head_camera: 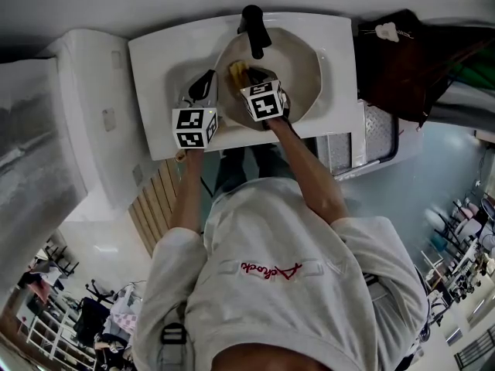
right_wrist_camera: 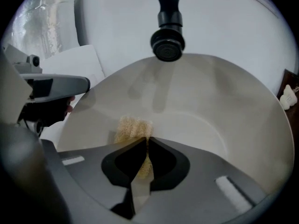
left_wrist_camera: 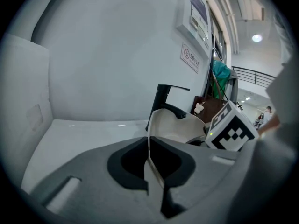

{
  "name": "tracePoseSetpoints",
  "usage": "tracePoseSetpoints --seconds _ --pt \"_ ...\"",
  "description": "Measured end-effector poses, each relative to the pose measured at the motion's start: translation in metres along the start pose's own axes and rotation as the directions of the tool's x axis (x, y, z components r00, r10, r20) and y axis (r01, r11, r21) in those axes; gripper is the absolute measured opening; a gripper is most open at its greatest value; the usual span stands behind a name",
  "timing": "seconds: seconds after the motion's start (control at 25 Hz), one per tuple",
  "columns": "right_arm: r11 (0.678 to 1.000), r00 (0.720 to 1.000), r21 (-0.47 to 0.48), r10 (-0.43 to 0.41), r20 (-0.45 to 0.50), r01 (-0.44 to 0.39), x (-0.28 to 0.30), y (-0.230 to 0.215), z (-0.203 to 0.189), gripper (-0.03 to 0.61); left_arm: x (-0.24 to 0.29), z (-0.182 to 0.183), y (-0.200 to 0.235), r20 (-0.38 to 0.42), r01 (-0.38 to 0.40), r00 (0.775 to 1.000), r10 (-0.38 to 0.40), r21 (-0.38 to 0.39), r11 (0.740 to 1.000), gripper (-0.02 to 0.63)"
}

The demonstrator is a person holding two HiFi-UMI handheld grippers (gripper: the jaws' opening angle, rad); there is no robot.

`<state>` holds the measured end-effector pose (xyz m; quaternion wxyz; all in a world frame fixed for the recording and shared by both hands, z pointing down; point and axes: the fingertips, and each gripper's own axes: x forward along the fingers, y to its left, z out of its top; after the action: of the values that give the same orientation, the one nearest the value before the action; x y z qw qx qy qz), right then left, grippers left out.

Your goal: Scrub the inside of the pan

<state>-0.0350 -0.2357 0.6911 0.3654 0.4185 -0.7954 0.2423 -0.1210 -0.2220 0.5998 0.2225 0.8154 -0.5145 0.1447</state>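
Note:
A cream pan [head_camera: 298, 68] lies tilted in the white sink [head_camera: 162, 52] under a black faucet [head_camera: 254, 28]. My left gripper [head_camera: 203, 90] is shut on the pan's thin rim [left_wrist_camera: 150, 146] at its left edge; the same gripper [right_wrist_camera: 51, 85] shows at the left of the right gripper view. My right gripper [head_camera: 246, 76] reaches inside the pan and is shut on a yellow sponge [right_wrist_camera: 133, 127], which presses against the pan's inner wall [right_wrist_camera: 210, 111]. The faucet head [right_wrist_camera: 167, 43] hangs just above. The right gripper's marker cube [left_wrist_camera: 231, 132] shows beyond the pan [left_wrist_camera: 175, 125].
A dark bag [head_camera: 402, 52] sits right of the sink, with a metal grate [head_camera: 379, 134] below it. A white wall [left_wrist_camera: 103, 55] rises behind the faucet [left_wrist_camera: 163, 101]. A white box-like unit [head_camera: 93, 114] stands left of the sink.

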Motion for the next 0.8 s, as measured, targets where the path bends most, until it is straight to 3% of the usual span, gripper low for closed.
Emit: tracePoseSetpoints --seconds 0.44,0.8 --pt "0.999 0.999 -0.020 0.047 -0.024 -0.047 0.005 0.024 -0.006 0.026 0.000 -0.001 0.000 -0.002 0.007 1.000 -0.007 0.002 1.000 0.012" --pt "0.999 1.000 0.022 -0.024 -0.001 0.024 -0.014 -0.012 -0.008 0.026 0.000 -0.001 0.000 -0.009 0.015 1.000 -0.015 0.021 1.000 0.012"
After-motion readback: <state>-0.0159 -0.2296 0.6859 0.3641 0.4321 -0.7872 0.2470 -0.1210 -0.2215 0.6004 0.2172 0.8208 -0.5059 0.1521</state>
